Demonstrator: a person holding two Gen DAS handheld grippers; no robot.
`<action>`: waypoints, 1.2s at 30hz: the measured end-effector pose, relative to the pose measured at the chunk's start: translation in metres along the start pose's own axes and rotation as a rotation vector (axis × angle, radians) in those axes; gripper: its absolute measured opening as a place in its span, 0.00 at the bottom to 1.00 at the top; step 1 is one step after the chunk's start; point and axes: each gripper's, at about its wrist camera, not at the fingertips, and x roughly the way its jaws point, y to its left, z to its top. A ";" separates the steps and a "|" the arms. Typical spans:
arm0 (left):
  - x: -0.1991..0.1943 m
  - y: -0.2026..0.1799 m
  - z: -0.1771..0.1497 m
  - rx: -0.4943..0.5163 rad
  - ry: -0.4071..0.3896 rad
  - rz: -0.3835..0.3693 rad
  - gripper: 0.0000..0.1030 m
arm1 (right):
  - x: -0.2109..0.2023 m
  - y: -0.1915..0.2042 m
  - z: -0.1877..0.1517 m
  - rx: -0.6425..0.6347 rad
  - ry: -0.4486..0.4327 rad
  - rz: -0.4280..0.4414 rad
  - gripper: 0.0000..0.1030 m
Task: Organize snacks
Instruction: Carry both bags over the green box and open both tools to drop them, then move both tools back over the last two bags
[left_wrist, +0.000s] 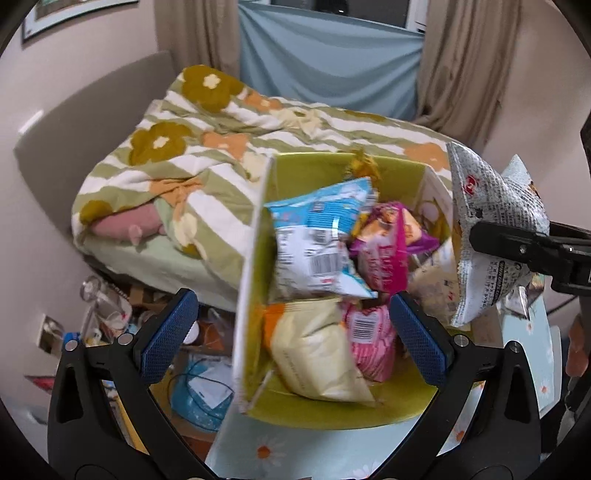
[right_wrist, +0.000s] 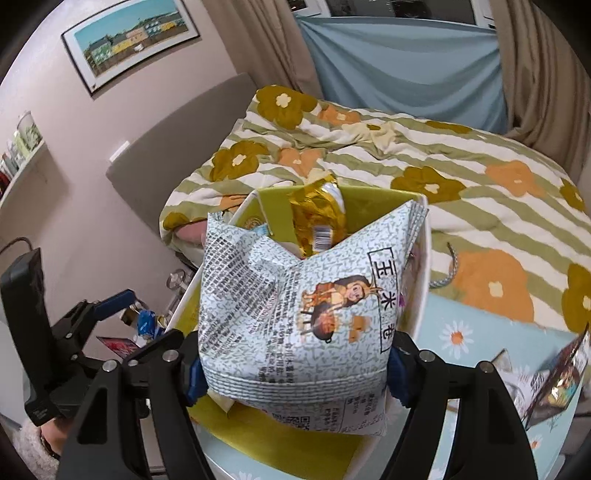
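snack bag: a grey-white speckled bag (right_wrist: 295, 325) with a cartoon figure and printed text, pinched at its lower sides by the right claw (right_wrist: 295, 373) and held above the near rim of the box, so it looks ready to go in.
right claw: closed onto the bag's two edges; the blue pads are mostly hidden behind the wrapper. from the left view it (left_wrist: 517, 247) shows as a black arm gripping the same bag (left_wrist: 487, 229) off the box's right side.
left claw: the left claw (left_wrist: 291, 336) is spread wide and holds nothing; one blue finger sits outside the box's left wall and the other over the snacks, probably there to steady the box.
box: a yellow-green box (left_wrist: 321, 413) with white outer walls, standing on the counter, its left wall leaning outward.
box contents: a pale yellow packet (left_wrist: 317, 354) and a pink packet (left_wrist: 369, 339) nearest, then a blue and white packet (left_wrist: 317, 236) and a magenta packet (left_wrist: 384, 251) behind, with a gold foil packet (right_wrist: 317, 214) upright against the far wall. the pile is loose and already fairly high.
counter: light blue with daisy print (right_wrist: 458, 332); another dark packet (right_wrist: 554, 380) lies at its right edge, apparently not yet sorted.
beyond: a bed (right_wrist: 443, 173) with a green striped, flowered quilt, then curtains and a blue cloth over the window.
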 end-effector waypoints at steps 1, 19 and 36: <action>-0.001 0.005 -0.001 -0.020 -0.003 0.001 1.00 | 0.001 0.003 0.001 -0.013 0.002 -0.001 0.70; -0.012 0.013 -0.017 -0.033 0.034 0.014 1.00 | 0.002 0.010 -0.024 0.025 -0.029 0.008 1.00; -0.054 -0.082 0.016 0.138 -0.045 -0.135 1.00 | -0.106 -0.024 -0.037 0.071 -0.169 -0.102 1.00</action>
